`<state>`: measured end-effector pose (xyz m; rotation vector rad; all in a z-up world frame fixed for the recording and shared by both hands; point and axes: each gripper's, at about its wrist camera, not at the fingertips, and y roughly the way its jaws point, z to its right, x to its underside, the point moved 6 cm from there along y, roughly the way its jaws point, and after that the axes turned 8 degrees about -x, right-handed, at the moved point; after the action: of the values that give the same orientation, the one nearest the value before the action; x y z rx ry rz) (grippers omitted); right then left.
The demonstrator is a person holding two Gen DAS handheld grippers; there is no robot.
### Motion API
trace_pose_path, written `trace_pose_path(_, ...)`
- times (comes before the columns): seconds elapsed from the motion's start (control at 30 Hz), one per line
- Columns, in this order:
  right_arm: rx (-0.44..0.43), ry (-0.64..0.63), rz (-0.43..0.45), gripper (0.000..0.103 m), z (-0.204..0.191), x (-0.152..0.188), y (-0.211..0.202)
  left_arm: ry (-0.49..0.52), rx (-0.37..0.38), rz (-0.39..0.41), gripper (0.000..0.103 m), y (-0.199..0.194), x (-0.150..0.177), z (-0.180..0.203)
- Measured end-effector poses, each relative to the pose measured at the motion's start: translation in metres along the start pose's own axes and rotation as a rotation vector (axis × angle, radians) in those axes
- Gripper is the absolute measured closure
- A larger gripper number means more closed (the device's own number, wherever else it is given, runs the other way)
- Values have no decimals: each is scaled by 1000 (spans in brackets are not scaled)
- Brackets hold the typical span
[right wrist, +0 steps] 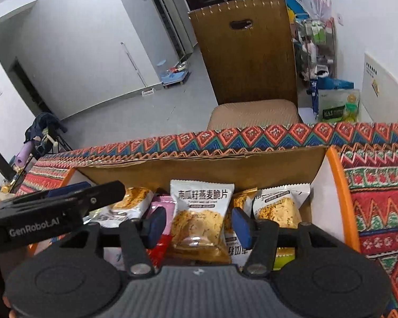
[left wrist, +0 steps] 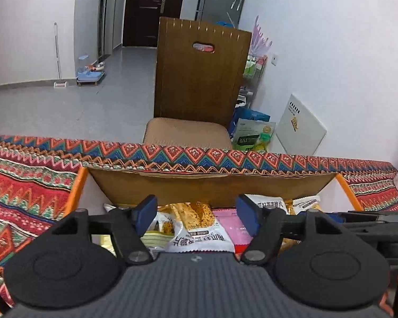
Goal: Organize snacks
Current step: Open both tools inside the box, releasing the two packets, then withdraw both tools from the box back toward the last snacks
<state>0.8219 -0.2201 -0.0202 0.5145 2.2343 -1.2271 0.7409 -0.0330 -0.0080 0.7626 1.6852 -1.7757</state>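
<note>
Both grippers hovered over an orange-edged cardboard box that sat on a desk covered by a patterned cloth. The left gripper had its jaws released, with a white snack packet lying loose in the box below them. The right gripper also stood with jaws apart, a white oat-crisp packet upright between them, untouched. A wooden chair stood beyond the desk.

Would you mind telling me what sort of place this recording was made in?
Most likely a lived-in flat: a dark entrance door off a grey-floored room, a wooden chair at a table with a patterned cloth, and a mop against the wall.
</note>
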Motion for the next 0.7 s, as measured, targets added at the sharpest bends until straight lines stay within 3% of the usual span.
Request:
trace_pose_path(0.23,41,-93,41,48,-23,3,-59,6,-4,49,30,-61,-2,-13)
trace_pose_path(0.37,31,-188,47,39,-47,21,-107,19,-22,131,25,-124,5,-20)
trace_pose_path(0.53,79,-348,103,30,-85,57,-186,27,-10,200,11,-217,36,-24)
trace_pose_path(0.7,64,-410,150,18,-114,105,-263,40,0,288,1,-308,83,-27)
